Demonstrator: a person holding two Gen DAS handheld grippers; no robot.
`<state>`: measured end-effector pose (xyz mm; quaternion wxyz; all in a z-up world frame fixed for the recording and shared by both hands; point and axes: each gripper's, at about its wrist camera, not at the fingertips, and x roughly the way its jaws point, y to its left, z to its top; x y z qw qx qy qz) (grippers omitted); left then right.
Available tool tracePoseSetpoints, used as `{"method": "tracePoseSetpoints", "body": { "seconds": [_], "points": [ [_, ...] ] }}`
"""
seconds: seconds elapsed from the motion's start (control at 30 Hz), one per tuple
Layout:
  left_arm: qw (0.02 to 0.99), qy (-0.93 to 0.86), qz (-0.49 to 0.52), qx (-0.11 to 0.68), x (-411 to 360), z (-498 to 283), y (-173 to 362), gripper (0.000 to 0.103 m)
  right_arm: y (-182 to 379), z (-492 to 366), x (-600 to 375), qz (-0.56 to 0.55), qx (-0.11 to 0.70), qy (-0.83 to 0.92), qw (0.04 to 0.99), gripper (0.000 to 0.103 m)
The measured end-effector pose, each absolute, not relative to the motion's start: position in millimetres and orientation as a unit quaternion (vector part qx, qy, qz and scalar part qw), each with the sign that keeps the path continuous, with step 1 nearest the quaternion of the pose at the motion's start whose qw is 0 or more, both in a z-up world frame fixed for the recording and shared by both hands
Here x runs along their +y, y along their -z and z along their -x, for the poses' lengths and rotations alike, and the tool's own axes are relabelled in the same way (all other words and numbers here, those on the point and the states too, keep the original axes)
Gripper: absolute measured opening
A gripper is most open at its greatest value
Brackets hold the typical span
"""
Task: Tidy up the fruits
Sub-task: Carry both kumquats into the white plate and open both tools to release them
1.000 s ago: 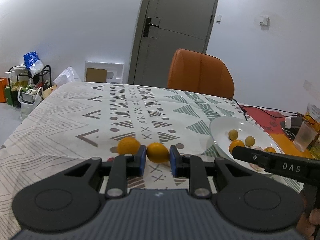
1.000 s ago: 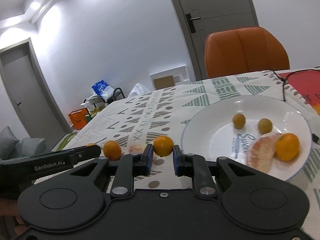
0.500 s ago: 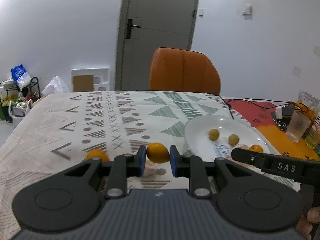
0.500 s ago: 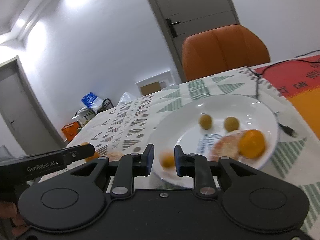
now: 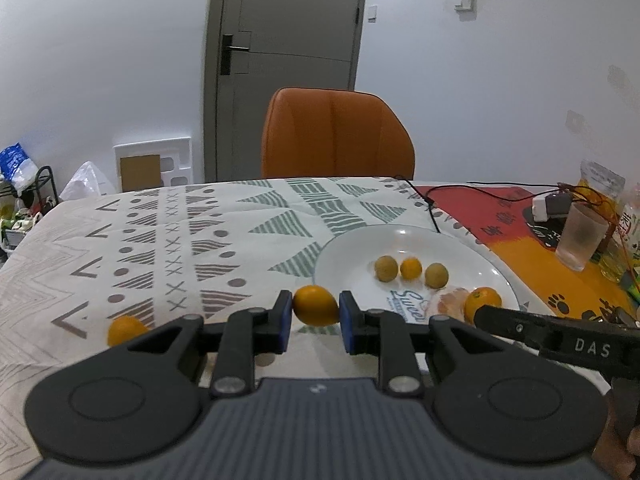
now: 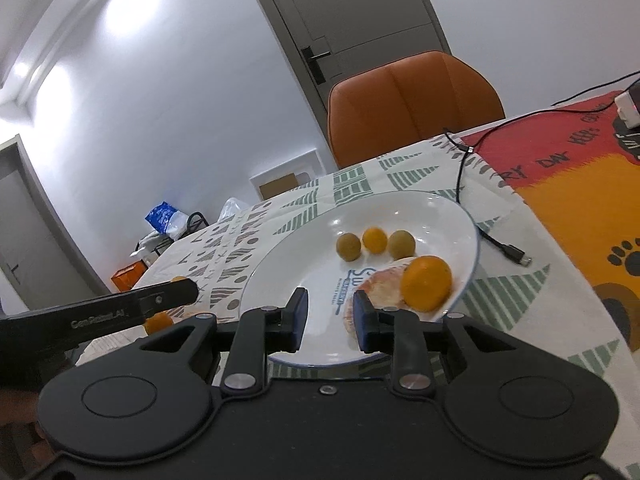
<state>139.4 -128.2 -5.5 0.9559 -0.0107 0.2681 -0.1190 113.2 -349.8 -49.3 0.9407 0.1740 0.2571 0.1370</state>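
My left gripper (image 5: 316, 312) is shut on a small orange fruit (image 5: 316, 311), just off the near left rim of the white plate (image 5: 344, 248). My right gripper (image 6: 330, 316) hangs over the plate (image 6: 272, 272) with its jaws apart and nothing between them. On the plate a small orange fruit (image 6: 375, 239) lies between two greenish-yellow ones (image 6: 348, 246), with a mandarin (image 6: 426, 283) and a peeled segment (image 6: 380, 286) nearer to me. Another orange fruit (image 5: 124, 330) lies on the patterned cloth to the left.
An orange chair (image 5: 336, 136) stands at the table's far side. A black cable (image 6: 500, 246) runs past the plate's right rim. A frosted glass (image 5: 580, 236) and a packet stand on the red and orange mat (image 5: 520, 248) at the right.
The right gripper let go of its small orange fruit, which now lies on the plate between the two greenish ones. Both grippers moved right towards the plate; the left still holds its fruit.
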Motion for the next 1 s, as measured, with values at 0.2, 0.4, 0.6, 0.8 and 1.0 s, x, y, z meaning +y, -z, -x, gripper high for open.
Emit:
{"method": "tracePoseSetpoints", "body": {
  "seconds": [0.2,0.4,0.6,0.8,1.0],
  "points": [
    [0.954,0.133,0.005,0.269,-146,-146,7,0.024,47,-107,-357,-0.176,0.254,-0.132,0.942,0.03],
    [0.957,0.143,-0.007,0.253,-161,-144,4,0.028,48,-105,-361,-0.179,0.254,-0.128,0.942,0.032],
    [0.958,0.127,-0.004,0.258,-158,-143,4,0.044,47,-102,-361,-0.178,0.248,-0.137,0.942,0.033],
    [0.963,0.112,0.013,0.246,-140,-136,-4,0.064,46,-109,-358,-0.179,0.249,-0.133,0.943,0.042],
    [0.962,0.099,0.025,0.252,-119,-141,-2,0.071,37,-103,-346,-0.167,0.231,-0.141,0.948,0.054]
  ]
}}
